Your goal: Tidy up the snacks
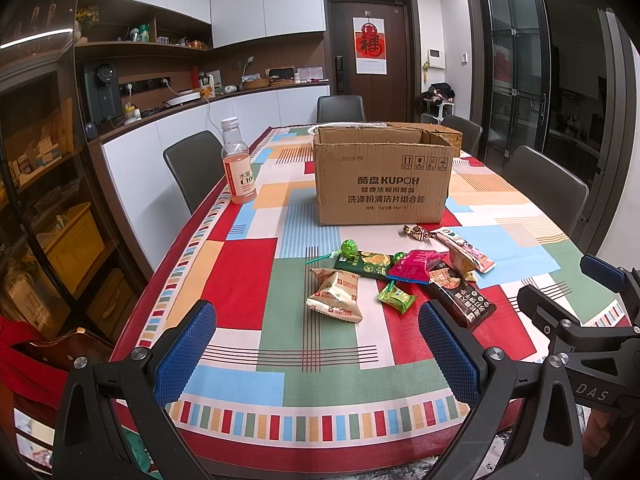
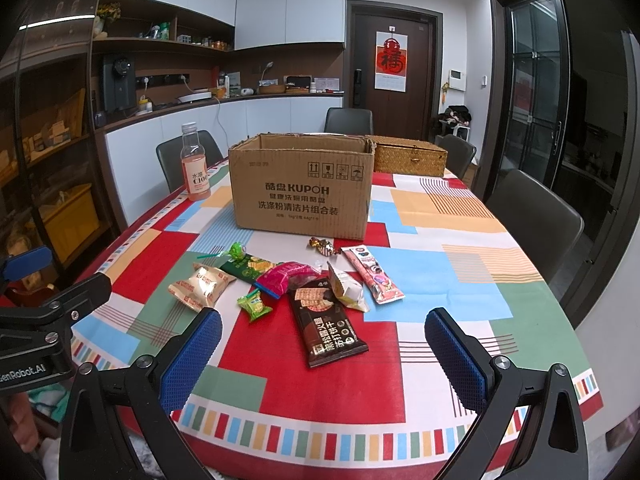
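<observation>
The open brown cardboard box (image 2: 302,196) stands on the desk (image 2: 420,272), its inside hidden. Wrapped snacks (image 2: 332,326) lie just before it, a woven straw basket (image 2: 408,157) behind. Left hand-held gripper (image 1: 318,354) and right hand-held gripper (image 2: 322,358) are both released, empty.

On my counter (image 2: 460,280) the cardboard box (image 2: 302,196) sits far of centre, with the snack pile (image 2: 304,284) just near of it. I see the bottle (image 2: 195,166) left of the box and a woven basket (image 2: 410,156) behind its right corner.
</observation>
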Action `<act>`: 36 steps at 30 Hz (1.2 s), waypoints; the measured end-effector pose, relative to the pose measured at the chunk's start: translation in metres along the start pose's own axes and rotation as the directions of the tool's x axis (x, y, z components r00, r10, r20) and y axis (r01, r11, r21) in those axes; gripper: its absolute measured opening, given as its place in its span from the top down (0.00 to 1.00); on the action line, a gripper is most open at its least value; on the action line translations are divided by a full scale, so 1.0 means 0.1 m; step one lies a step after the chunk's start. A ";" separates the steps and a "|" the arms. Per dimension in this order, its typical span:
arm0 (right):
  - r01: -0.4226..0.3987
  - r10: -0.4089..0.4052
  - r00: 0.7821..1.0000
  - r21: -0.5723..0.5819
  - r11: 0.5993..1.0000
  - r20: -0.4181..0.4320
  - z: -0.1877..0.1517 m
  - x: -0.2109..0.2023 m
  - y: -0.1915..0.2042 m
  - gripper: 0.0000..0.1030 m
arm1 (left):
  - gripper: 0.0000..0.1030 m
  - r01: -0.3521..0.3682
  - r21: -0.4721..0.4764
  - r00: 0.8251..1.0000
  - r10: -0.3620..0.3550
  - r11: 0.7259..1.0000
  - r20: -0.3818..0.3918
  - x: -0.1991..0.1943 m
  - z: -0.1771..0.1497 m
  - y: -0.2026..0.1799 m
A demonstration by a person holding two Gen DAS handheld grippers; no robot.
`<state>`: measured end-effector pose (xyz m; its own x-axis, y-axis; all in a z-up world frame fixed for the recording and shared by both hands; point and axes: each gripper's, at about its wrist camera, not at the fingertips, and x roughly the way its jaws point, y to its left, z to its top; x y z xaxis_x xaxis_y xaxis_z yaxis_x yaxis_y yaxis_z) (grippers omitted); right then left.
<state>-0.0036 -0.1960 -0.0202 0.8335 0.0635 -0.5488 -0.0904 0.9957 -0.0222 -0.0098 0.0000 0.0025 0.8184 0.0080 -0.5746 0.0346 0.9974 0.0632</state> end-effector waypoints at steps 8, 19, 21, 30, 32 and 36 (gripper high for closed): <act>0.000 0.000 1.000 -0.001 1.000 0.000 0.00 0.00 0.00 0.00 | 0.00 0.000 0.000 1.000 0.000 1.000 0.000 0.00 0.00 0.00; -0.005 0.004 1.000 -0.018 1.000 -0.020 0.00 0.07 0.04 0.00 | 0.00 0.012 -0.009 1.000 -0.012 1.000 -0.021 0.06 -0.03 0.02; -0.006 0.005 1.000 -0.026 1.000 -0.025 0.00 0.09 0.05 0.00 | 0.00 0.017 -0.012 0.999 -0.017 1.000 -0.028 0.09 -0.03 0.04; -0.032 0.029 0.996 -0.037 0.999 -0.083 0.04 0.33 0.06 0.00 | 0.00 0.020 -0.017 0.996 -0.021 1.000 -0.084 0.33 -0.03 0.06; -0.035 0.031 0.995 -0.038 0.999 -0.098 0.05 0.40 0.06 0.00 | 0.00 0.020 -0.013 0.996 -0.021 1.000 -0.091 0.38 -0.02 0.06; -0.039 0.034 0.992 -0.043 0.998 -0.122 0.07 0.55 0.07 0.01 | 0.00 0.005 0.005 0.995 -0.005 1.000 -0.100 0.51 0.02 0.05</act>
<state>0.0451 -0.1849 -0.0447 0.7573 0.0881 -0.6471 -0.1464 0.9885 -0.0368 0.0336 0.0051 -0.0251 0.7570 0.0104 -0.6534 0.0418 0.9971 0.0643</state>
